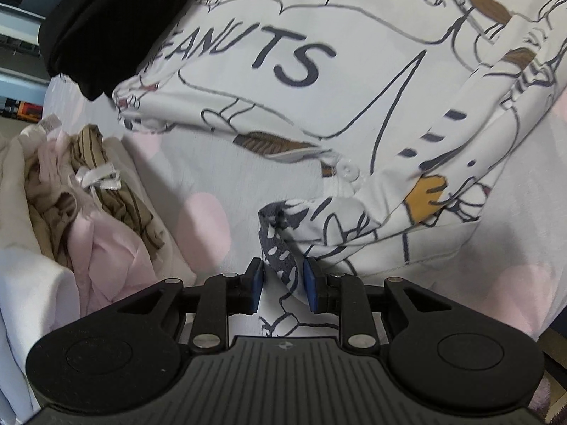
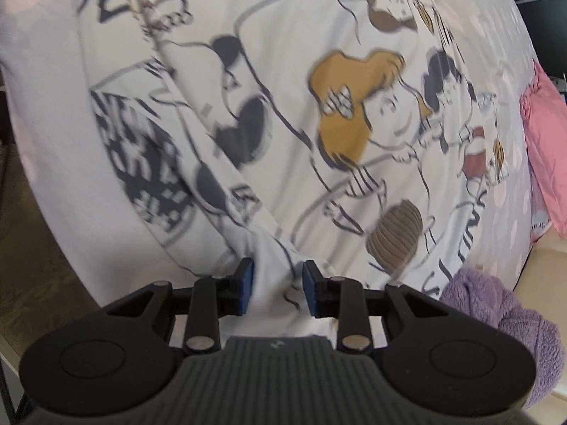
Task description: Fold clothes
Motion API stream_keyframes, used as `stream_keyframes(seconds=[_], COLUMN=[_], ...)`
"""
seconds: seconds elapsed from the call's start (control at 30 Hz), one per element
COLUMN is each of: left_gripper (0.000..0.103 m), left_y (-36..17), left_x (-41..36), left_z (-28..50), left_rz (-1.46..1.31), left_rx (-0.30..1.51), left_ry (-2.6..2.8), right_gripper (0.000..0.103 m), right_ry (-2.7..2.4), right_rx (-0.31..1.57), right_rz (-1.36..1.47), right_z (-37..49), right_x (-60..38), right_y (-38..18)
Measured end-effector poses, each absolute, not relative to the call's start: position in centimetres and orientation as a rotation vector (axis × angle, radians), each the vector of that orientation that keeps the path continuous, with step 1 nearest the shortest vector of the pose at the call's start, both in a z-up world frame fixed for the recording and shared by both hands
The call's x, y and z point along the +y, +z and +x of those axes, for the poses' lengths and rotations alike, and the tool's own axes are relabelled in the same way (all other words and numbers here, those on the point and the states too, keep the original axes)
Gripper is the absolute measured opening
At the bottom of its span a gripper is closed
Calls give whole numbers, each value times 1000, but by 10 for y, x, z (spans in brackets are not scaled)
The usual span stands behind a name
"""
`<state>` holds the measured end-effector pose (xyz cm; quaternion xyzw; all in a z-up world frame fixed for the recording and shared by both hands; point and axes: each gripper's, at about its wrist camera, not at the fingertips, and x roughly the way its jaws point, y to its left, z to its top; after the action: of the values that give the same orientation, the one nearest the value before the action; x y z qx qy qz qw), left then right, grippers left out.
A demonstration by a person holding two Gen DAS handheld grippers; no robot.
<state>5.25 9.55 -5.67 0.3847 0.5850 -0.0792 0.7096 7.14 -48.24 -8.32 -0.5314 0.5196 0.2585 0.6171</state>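
Left wrist: left gripper (image 1: 282,285) jaws apart, astride white cartoon-print shirt (image 1: 354,81) | beside it: black folded garment (image 1: 106,21), crumpled clothes pile (image 1: 88,205) | right wrist: right gripper (image 2: 278,288) jaws apart over shirt fold; purple fleece (image 2: 503,322) near.

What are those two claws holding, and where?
Nothing firmly: cartoon-print shirt fabric lies between the open left gripper and right gripper, near its edge.

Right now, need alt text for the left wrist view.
The left gripper hangs open over a cartoon-print shirt spread on a pale dotted sheet, with a dark patterned bit of the shirt between its blue pads. A black garment lies top left, a clothes pile at left.
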Motion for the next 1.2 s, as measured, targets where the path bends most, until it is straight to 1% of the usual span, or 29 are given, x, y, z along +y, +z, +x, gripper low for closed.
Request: stream_keyframes(seconds=[0.07, 0.2, 0.23, 0.27, 0.33, 0.37, 0.4, 0.5, 0.73, 0.97, 1.1, 1.2], left_gripper=[22, 22, 22, 22, 22, 17, 11, 4, 2, 2, 2, 2], left_y=[-60, -63, -62, -62, -60, -58, -56, -48, -25, 38, 76, 95], left_x=[98, 103, 105, 106, 109, 110, 112, 117, 124, 145, 150, 147], left_z=[53, 55, 55, 56, 56, 56, 55, 52, 36, 11, -3, 0], left_rz=[854, 840, 830, 820, 800, 792, 780, 745, 717, 545, 453, 459], left_rx=[1316, 1339, 1341, 1344, 1343, 1338, 1333, 1317, 1249, 1078, 988, 947], left_ry=[-161, -138, -137, -135, -133, -131, -126, -108, -27, 85, 105, 109], right_gripper=[35, 48, 48, 47, 34, 12, 6, 4, 3, 3, 3, 3], right_ry=[592, 634, 639, 643, 596, 563, 528, 420, 140, -29, -91, -146], right_rx=[1216, 1232, 1228, 1225, 1225, 1224, 1220, 1177, 1064, 996, 956, 904], right_rz=[-1206, -1165, -1175, -1186, -1213, -1207, -1189, -1115, -925, -803, -766, -751], right_z=[78, 77, 74, 71, 70, 71, 71, 70, 64, 40, 29, 32], right_x=[-489, -482, -479, -476, -476, -478, -480, -490, -515, -538, -547, -548], right_y=[-82, -89, -93, -98, -107, -109, -109, -92, -40, 16, 38, 57])
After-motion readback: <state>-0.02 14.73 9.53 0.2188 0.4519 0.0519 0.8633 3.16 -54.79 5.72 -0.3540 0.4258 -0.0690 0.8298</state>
